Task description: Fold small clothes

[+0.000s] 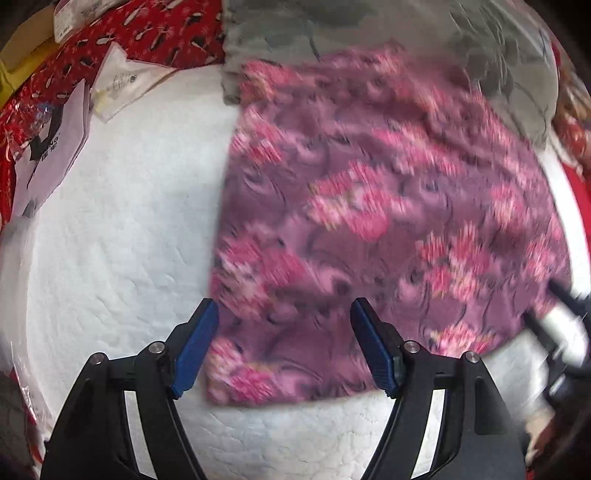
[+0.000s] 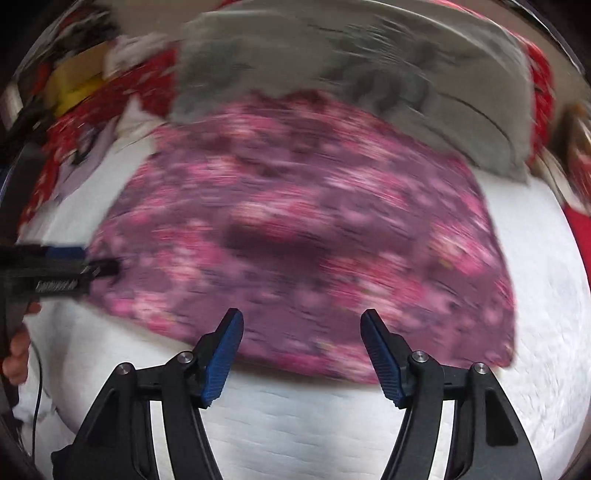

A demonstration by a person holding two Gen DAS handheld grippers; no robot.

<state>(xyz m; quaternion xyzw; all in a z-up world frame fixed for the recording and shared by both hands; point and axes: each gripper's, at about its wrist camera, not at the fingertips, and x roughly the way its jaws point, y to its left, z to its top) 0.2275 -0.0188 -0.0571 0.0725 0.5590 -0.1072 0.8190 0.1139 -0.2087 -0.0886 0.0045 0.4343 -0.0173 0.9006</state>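
Note:
A purple garment with pink flowers (image 1: 388,206) lies flat on the white padded surface (image 1: 122,229); it also shows in the right wrist view (image 2: 303,236). My left gripper (image 1: 284,314) is open, its blue pads over the garment's near left corner, holding nothing. My right gripper (image 2: 301,325) is open just above the garment's near edge, holding nothing. The right gripper shows blurred at the right edge of the left wrist view (image 1: 561,325). The left gripper shows at the left edge of the right wrist view (image 2: 103,267). Both views are motion-blurred.
A grey patterned cloth (image 1: 369,26) lies behind the garment, partly under it; it also shows in the right wrist view (image 2: 369,66). Red patterned fabric (image 1: 155,29), white papers and packets (image 1: 62,122) sit at the back left. A yellow box (image 2: 74,85) is far left.

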